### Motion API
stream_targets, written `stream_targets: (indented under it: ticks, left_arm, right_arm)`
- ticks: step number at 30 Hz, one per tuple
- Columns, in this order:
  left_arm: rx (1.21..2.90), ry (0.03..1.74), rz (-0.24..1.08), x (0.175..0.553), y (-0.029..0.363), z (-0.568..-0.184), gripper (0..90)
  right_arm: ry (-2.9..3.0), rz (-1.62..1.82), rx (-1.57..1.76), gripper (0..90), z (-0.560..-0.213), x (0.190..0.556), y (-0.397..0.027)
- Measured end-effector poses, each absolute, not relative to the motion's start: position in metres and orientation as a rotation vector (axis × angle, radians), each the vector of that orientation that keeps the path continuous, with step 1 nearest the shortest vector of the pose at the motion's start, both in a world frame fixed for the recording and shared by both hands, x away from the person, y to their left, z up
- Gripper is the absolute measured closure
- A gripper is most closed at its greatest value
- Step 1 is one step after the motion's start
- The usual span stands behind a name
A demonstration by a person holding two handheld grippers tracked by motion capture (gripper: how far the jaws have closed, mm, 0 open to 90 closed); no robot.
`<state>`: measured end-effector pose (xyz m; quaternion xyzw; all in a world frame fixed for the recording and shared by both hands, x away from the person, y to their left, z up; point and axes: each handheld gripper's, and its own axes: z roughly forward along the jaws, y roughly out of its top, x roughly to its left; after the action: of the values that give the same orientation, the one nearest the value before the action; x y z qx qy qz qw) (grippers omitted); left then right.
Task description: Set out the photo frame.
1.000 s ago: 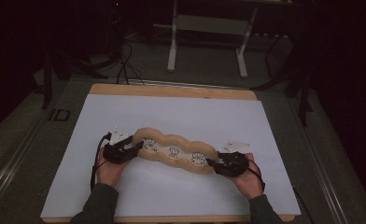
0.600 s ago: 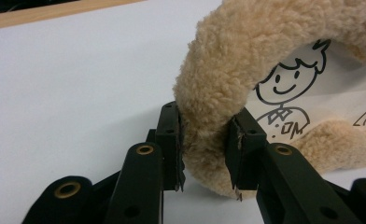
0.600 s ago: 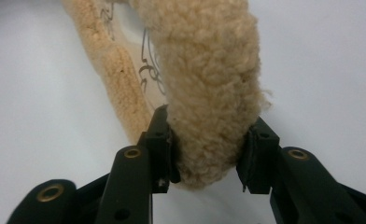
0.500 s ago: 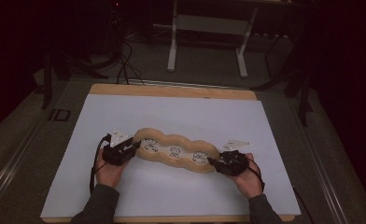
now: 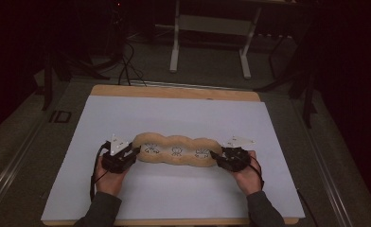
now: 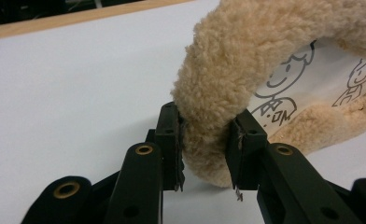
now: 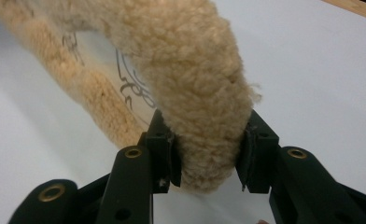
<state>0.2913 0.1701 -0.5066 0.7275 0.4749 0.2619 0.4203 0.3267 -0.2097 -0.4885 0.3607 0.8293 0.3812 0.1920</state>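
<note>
Plush mat (image 5: 176, 151): long, tan, fleecy, three-lobed, with a raised rim around pale panels carrying line-drawn cartoon figures. Lies on the white sheet (image 5: 174, 118), near the front middle. Long axis runs left to right across the table, tilted slightly: left end a bit farther back, right end a bit nearer the person. Ends point at the two hands.

Left end clamped by the left gripper (image 5: 135, 152); in the left gripper view, jaws partly closed, having just narrowed, pads (image 6: 171, 135) pressing into the fleecy rim (image 6: 218, 93) from both sides.

Right end clamped by the right gripper (image 5: 214, 155); jaws likewise half closed, having narrowed, squeezing the rim (image 7: 204, 107).

Sheet over a wooden board (image 5: 174, 91).
</note>
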Motion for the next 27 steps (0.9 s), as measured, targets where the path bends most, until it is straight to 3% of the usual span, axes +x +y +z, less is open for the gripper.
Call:
stream_targets:
  ticks: [15,27]
  left_arm:
    - [1.813,1.224,0.558,0.2956,0.1696,-0.514,69.1]
    - [1.817,1.214,0.552,0.2982,0.1702,-0.5143,69.0]
  right_arm:
    - [2.209,1.103,1.145,61.8,-0.4898,0.332,-0.2147]
    - [2.208,1.116,1.163,62.9,-0.4895,0.3293,-0.2152]
